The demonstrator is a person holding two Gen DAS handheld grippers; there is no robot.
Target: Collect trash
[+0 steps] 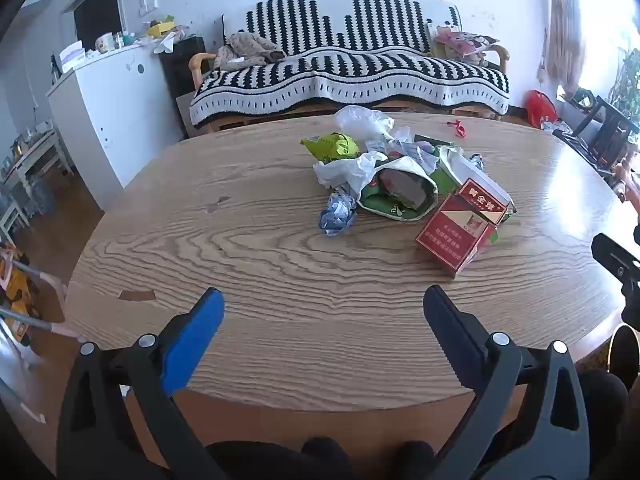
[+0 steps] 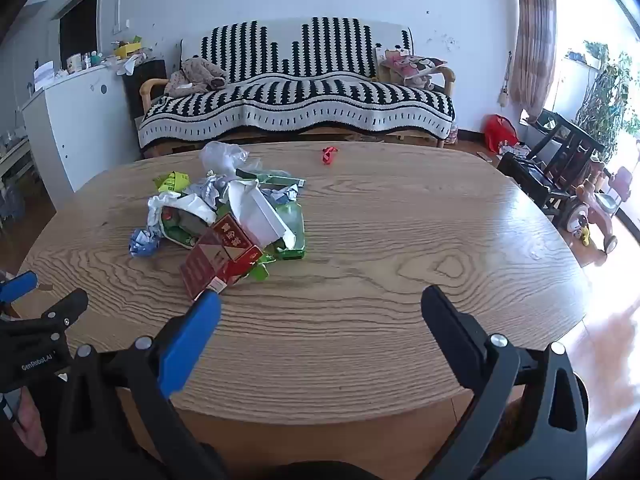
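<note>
- The left tool (image 1: 323, 300) hangs over the near edge of the wooden counter (image 1: 280, 248), its 2 fingers spread wide with only bare wood between them.
- The right tool (image 2: 320, 300) is likewise spread wide and grips nothing; it sits over the near part of the counter, to the right of the trash.
- The trash heap (image 1: 400, 172) lies on the counter, well beyond the left tool's fingertips and toward the far side.
- A red cigarette pack (image 1: 460, 228) is the nearest piece of the heap, lid flipped up; in the right wrist view its lower corner shows just above the tip of the right tool's blue finger (image 2: 188, 336), though whether they touch I cannot tell.
- A crumpled blue-and-white paper ball (image 1: 338, 214) lies just left of the heap.
- A green wrapper (image 1: 400, 192) and a white plastic bag (image 1: 344, 168) are tangled in the middle; a yellow-green packet (image 1: 332, 146) and a clear plastic bag (image 1: 360, 118) sit at the far side.
- A small red scrap (image 2: 329, 155) lies apart, near the far edge of the counter.
- Behind the counter stands a sofa (image 1: 348, 76) under a black-and-white cover.
</note>
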